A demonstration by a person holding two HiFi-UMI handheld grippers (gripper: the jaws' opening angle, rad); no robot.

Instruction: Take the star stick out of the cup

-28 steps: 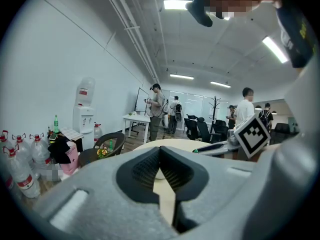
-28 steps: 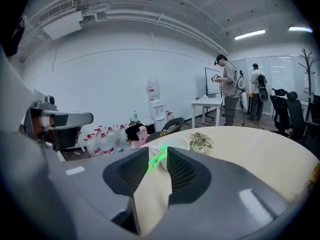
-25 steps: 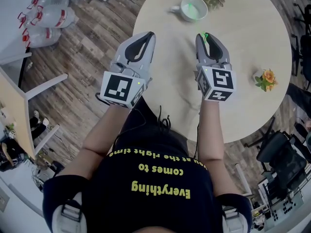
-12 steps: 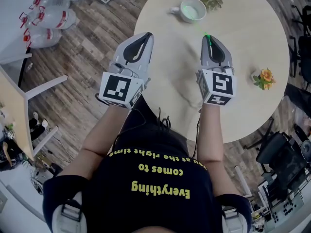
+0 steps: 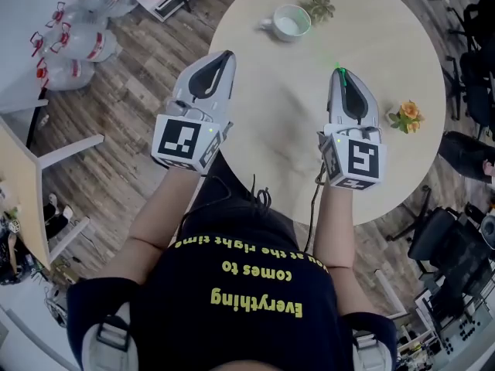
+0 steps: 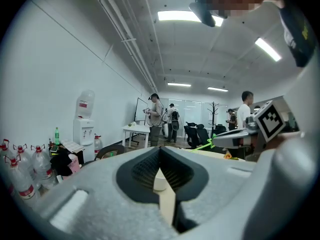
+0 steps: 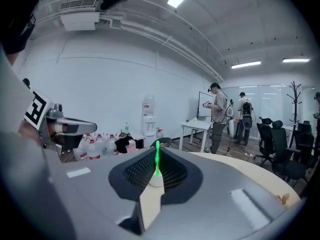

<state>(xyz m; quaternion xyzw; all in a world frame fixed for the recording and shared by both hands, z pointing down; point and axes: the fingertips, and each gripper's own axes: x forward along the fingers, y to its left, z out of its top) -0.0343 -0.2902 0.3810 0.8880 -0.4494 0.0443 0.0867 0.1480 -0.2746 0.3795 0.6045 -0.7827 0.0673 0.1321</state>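
Note:
A white cup (image 5: 290,22) stands at the far side of the round table (image 5: 278,130), with nothing sticking out of it. My right gripper (image 5: 340,73) hovers well short of the cup, to its right. Its jaws have just been closing and are shut on the thin green star stick (image 5: 337,69). In the right gripper view the stick (image 7: 156,156) stands up between the jaws. My left gripper (image 5: 225,55) is shut and empty, over the table's left edge. From the left gripper view, the stick (image 6: 207,145) pokes out of the right gripper.
A small potted plant (image 5: 319,8) sits beside the cup and an orange flower (image 5: 407,116) at the table's right edge. Water bottles (image 5: 73,37) lie on the floor at left, office chairs (image 5: 456,246) at right. People stand far off in the room.
The right gripper has drawn back from the cup and risen, bringing the green stick out with it. The left gripper rose a little.

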